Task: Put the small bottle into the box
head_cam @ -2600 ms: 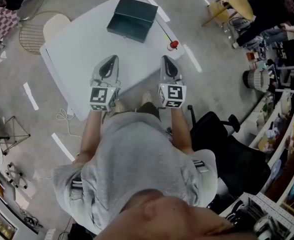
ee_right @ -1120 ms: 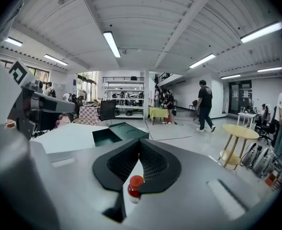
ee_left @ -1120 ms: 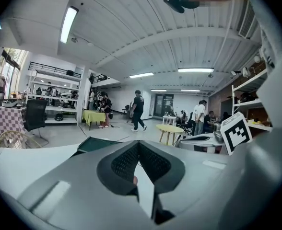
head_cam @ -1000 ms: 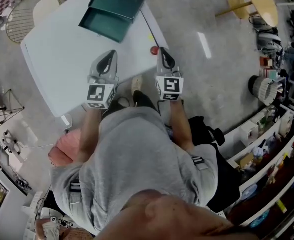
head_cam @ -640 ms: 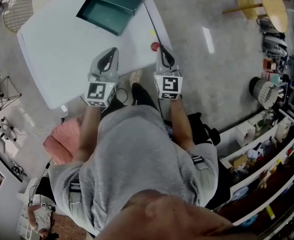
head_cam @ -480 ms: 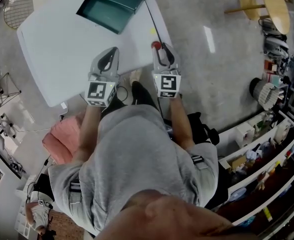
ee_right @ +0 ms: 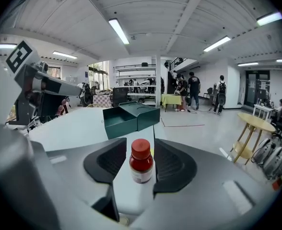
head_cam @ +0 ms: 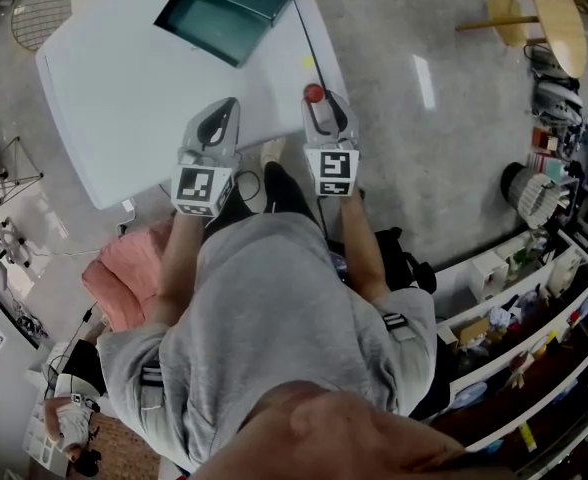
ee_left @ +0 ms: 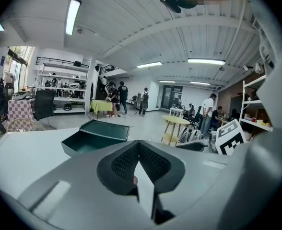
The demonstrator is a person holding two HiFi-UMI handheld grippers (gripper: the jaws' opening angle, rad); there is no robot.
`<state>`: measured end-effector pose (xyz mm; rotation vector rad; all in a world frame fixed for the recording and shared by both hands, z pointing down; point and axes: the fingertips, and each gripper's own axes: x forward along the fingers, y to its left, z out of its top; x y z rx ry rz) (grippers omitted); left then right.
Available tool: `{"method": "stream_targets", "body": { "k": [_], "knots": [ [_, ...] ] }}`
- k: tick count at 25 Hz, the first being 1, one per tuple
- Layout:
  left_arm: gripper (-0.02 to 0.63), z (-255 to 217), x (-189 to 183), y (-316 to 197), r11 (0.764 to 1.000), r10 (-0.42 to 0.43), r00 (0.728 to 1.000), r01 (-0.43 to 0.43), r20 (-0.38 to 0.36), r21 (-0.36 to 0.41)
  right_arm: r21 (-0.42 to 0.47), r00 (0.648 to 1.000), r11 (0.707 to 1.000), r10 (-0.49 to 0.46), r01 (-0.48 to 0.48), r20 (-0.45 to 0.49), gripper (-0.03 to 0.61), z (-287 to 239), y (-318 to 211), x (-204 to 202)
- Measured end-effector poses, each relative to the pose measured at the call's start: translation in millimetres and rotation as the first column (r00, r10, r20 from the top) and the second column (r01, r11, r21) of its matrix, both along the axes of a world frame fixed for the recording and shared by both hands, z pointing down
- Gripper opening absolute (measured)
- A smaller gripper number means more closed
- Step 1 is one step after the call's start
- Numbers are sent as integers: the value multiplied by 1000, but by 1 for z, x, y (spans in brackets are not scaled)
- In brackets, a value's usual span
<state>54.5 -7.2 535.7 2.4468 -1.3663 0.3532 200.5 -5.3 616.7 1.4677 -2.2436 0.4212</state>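
Note:
A small bottle (ee_right: 141, 161) with a red cap and dark red body stands upright near the right edge of the white table (head_cam: 124, 78). My right gripper (head_cam: 321, 106) is around the bottle (head_cam: 314, 94). Its jaws are opening, and a thin gap shows on each side between the pads and the bottle. The dark green box (head_cam: 236, 8) lies open at the far end of the table, its lid leaning behind it. The box (ee_right: 131, 119) is well beyond the bottle. My left gripper (head_cam: 218, 116) hovers over the table's near part, shut and empty (ee_left: 138, 143).
A small yellow mark (head_cam: 306, 64) lies on the table between bottle and box. A pink cushion (head_cam: 124, 278) sits on the floor at the left. A round yellow table (head_cam: 559, 18) and shelves (head_cam: 534, 298) stand to the right. People stand far off.
My right gripper has moved forward and left to the bottle and opened, so the bottle now stands between its jaws. The left gripper has stayed shut beside it.

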Motion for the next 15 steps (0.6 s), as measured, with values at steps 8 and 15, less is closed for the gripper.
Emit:
{"method": "stream_targets", "body": {
  "k": [8,15],
  "knots": [
    [11,5,-2,2,1000,-16,1000,16,9,-6,-4,1000,1000,-3,3,2,175,10,-4,-2],
    [12,-1,-6,0,1000,-23,1000,23,15,-2,7,1000,1000,-1,1,-11,133,7,-7,-3]
  ]
}}
